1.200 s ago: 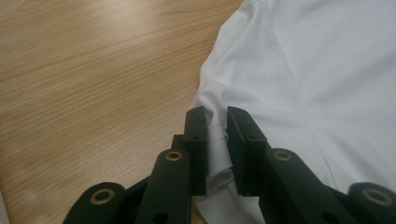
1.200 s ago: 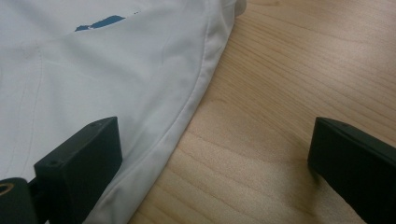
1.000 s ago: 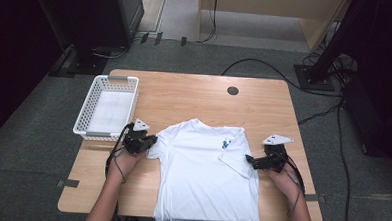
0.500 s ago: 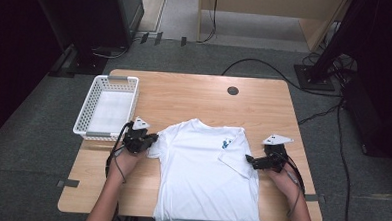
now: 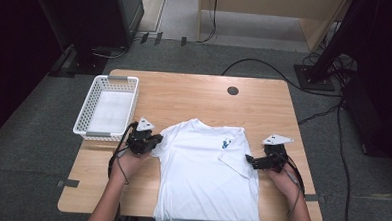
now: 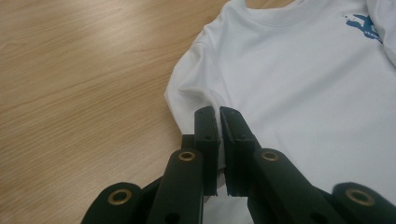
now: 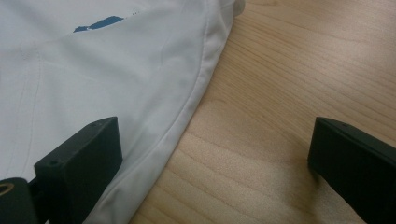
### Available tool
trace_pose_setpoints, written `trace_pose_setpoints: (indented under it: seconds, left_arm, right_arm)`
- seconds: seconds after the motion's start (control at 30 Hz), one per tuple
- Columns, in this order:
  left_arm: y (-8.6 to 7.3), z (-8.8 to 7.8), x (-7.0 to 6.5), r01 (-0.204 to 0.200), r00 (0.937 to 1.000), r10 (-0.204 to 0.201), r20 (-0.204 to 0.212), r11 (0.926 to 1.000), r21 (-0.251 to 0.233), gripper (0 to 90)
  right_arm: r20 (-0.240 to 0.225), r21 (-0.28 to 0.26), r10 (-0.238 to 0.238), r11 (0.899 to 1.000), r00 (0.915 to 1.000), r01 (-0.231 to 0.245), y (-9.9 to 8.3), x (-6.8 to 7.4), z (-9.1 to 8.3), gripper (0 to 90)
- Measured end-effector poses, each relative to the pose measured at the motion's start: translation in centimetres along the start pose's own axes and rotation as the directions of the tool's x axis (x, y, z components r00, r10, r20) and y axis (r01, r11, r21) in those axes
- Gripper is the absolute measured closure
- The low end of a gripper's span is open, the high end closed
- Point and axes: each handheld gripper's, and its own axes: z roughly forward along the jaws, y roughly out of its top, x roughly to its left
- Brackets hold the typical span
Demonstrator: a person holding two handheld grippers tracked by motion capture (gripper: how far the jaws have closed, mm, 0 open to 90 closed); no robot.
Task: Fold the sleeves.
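Observation:
A white T-shirt (image 5: pixel 206 176) with a small blue chest print lies face up on the wooden table (image 5: pixel 184 97), its hem hanging over the near edge. My left gripper (image 5: pixel 155 140) is at the shirt's left sleeve. In the left gripper view its jaws (image 6: pixel 218 116) are shut on a fold of the sleeve's white cloth (image 6: pixel 303 93). At the right sleeve, which is folded in over the chest, my right gripper (image 5: pixel 249 160) stands open. In the right gripper view (image 7: pixel 215 144) one jaw is over the cloth (image 7: pixel 93 70) and the other over bare wood.
A white mesh basket (image 5: pixel 91 111) sits at the table's left edge, just beyond my left gripper. A dark cable hole (image 5: pixel 233 90) is near the far edge. Bare wood lies beyond the shirt's collar. Cables and dark stands are on the floor around the table.
My left gripper has risen slightly with the sleeve edge in its jaws. The right gripper and the rest of the shirt have not moved.

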Motion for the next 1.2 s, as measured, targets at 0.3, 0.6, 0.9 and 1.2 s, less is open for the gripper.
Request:
trace_pose_setpoints:
  seconds: [0.3, 0.6, 0.9, 1.2]
  left_arm:
    - [0.4, 0.3, -1.2, -0.003, 0.9998, 0.003, 0.017, 0.9998, 0.018, 88.1]
    - [0.8, 0.5, -2.7, -0.036, 0.9985, 0.035, 0.041, 0.9991, 0.023, 88.1]
    - [1.2, 0.8, -4.2, -0.08, 0.995, 0.079, 0.061, 0.9963, 0.029, 88.1]
    - [1.3, 1.1, -5.6, -0.111, 0.991, 0.108, 0.079, 0.9932, 0.034, 88.1]
  right_arm:
    - [0.001, 0.0, 0.001, 1.0, 1.0, -0.001, 0.0, 0.0, 0.0, 3.0]
    - [0.002, 0.0, 0.001, 1.0, 1.0, -0.001, 0.0, 0.0, 0.0, 3.1]
    - [0.002, 0.0, 0.001, 1.0, 1.0, -0.001, 0.0, 0.0, 0.0, 3.1]
    - [0.002, 0.0, 0.002, 1.0, 1.0, -0.002, 0.0, 0.0, 0.0, 3.1]
